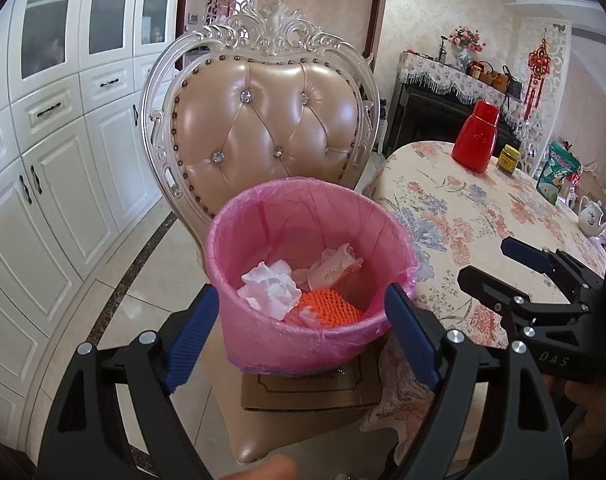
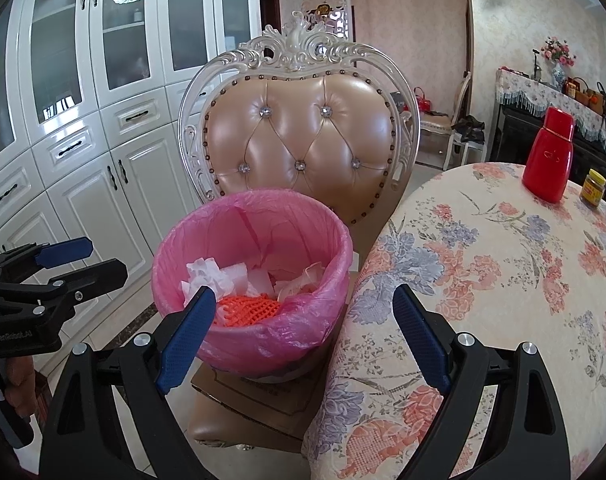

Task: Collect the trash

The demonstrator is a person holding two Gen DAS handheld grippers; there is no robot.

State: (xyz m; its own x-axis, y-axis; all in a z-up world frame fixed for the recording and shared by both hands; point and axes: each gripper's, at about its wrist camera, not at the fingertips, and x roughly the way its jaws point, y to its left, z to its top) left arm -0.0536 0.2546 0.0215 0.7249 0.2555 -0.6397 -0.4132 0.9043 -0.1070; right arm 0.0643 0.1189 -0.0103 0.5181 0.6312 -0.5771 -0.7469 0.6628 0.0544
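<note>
While the round bin lined with a pink plastic bag (image 1: 303,276) stands upright in the centre of the frame, its mouth pointing up and its long axis vertical, it rests on a flat brown cardboard box (image 1: 311,392) upon the seat of the beige tufted leather chair (image 1: 271,120); inside lie crumpled white paper (image 1: 269,286) and an orange foam net (image 1: 329,308); the left gripper (image 1: 303,336) has its jaws wide apart, holding nothing; the right gripper (image 2: 307,336) is equally spread and empty; the table with the floral cloth (image 2: 503,272) fills the right side.
</note>
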